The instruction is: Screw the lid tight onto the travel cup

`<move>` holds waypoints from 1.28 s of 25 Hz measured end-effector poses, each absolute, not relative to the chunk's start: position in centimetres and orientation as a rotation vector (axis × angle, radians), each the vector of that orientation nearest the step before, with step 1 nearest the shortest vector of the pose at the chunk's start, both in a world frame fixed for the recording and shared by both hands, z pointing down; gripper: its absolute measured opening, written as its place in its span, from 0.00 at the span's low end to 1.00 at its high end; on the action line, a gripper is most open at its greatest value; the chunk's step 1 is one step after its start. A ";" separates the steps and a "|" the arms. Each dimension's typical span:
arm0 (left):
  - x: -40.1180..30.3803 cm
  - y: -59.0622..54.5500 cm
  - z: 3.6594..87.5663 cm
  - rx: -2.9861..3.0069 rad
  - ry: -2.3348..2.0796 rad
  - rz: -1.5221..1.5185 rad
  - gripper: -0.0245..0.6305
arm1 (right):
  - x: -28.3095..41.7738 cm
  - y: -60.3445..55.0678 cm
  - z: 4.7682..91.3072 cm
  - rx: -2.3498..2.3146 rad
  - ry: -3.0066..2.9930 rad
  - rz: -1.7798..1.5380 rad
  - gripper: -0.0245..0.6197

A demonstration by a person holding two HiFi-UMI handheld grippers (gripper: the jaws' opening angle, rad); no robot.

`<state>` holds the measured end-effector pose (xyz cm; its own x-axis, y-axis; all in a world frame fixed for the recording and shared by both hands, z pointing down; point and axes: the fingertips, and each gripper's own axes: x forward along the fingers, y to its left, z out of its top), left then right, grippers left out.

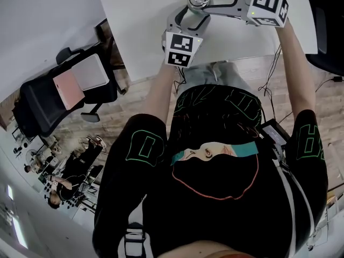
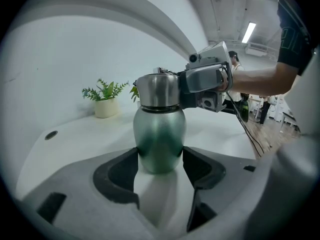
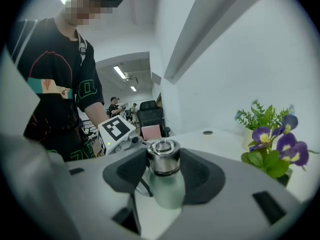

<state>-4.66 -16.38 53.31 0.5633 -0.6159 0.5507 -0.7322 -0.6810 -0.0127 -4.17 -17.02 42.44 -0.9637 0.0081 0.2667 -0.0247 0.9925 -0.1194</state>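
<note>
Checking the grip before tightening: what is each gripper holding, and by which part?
The left gripper clamps the travel cup by its lower green body. The right gripper clamps the lid by its sides.

Looks like an open-plan office to me

White desk (image 1: pixel 140 26), black swivel chair (image 1: pixel 48 104) on a wood floor (image 1: pixel 129 106), ceiling strip lights (image 2: pixel 248 32), a little potted plant (image 2: pixel 106 100), cables (image 1: pixel 271 74) trailing off the desk edge, and people (image 1: pixel 70 168) sitting at other desks in the background.

Head view steep down; gripper views close, share cup (image 2: pixel 159 134), opp. sides.
</note>
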 end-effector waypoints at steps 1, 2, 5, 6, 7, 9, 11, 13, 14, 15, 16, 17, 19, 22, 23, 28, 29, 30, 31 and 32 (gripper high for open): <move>-4.6 -16.3 53.3 2.579 -1.128 0.782 0.48 | -4.1 -17.0 42.4 0.028 -2.876 0.180 0.37; -4.6 -16.2 53.2 2.580 -1.124 0.782 0.48 | -4.0 -16.9 42.4 0.052 -2.887 0.184 0.37; -4.5 -16.0 53.2 2.582 -1.112 0.784 0.48 | -3.8 -16.7 42.3 0.157 -2.906 0.178 0.37; -4.5 -16.1 53.2 2.581 -1.112 0.784 0.48 | -3.9 -16.7 42.2 0.204 -2.909 0.174 0.37; -4.5 -16.2 53.1 2.579 -1.114 0.783 0.48 | -3.9 -16.8 42.2 0.258 -2.913 0.171 0.37; -4.7 -16.4 53.0 2.573 -1.123 0.783 0.48 | -4.1 -17.0 42.0 0.394 -2.924 0.173 0.37; -4.7 -16.6 53.0 2.571 -1.128 0.789 0.48 | -4.1 -17.1 41.9 0.573 -2.931 0.184 0.37; -4.7 -16.6 53.2 2.573 -1.131 0.796 0.48 | -4.0 -17.0 42.0 0.781 -2.920 0.192 0.37; -4.7 -16.5 53.3 2.573 -1.132 0.798 0.48 | -3.9 -16.9 42.2 0.878 -2.907 0.193 0.37; -4.7 -16.5 53.4 2.572 -1.133 0.798 0.48 | -3.9 -16.8 42.3 0.956 -2.893 0.192 0.37; -4.7 -16.4 53.4 2.570 -1.134 0.797 0.48 | -4.0 -16.7 42.3 1.012 -2.882 0.189 0.37; -4.8 -16.4 53.4 2.566 -1.135 0.796 0.48 | -4.1 -16.7 42.3 1.045 -2.874 0.184 0.37; -4.8 -16.5 53.4 2.560 -1.135 0.794 0.48 | -4.3 -16.7 42.3 1.067 -2.868 0.178 0.37; -4.8 -16.5 53.4 2.559 -1.135 0.797 0.48 | -4.4 -16.7 42.2 1.066 -2.863 0.181 0.37; -4.8 -16.6 53.4 2.561 -1.136 0.799 0.48 | -4.3 -16.8 42.2 1.067 -2.861 0.187 0.37; -4.7 -16.7 53.4 2.572 -1.132 0.813 0.48 | -3.8 -16.9 42.5 1.047 -2.856 0.220 0.37; -4.7 -16.6 53.4 2.572 -1.129 0.814 0.48 | -3.7 -16.8 42.5 1.028 -2.858 0.221 0.37; -4.7 -16.6 53.4 2.572 -1.127 0.815 0.48 | -3.6 -16.8 42.6 1.002 -2.858 0.219 0.37; -4.6 -16.5 53.4 2.572 -1.125 0.815 0.48 | -3.5 -16.7 42.7 0.970 -2.858 0.211 0.38; -4.6 -16.5 53.5 2.572 -1.124 0.816 0.48 | -3.4 -16.6 42.5 0.933 -2.866 0.195 0.39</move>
<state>-4.60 -16.49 53.49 0.5537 -0.6078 0.5692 -0.7291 -0.6841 -0.0212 -3.42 -16.63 42.53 -0.8025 -0.5763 0.1542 -0.5919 0.8015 -0.0850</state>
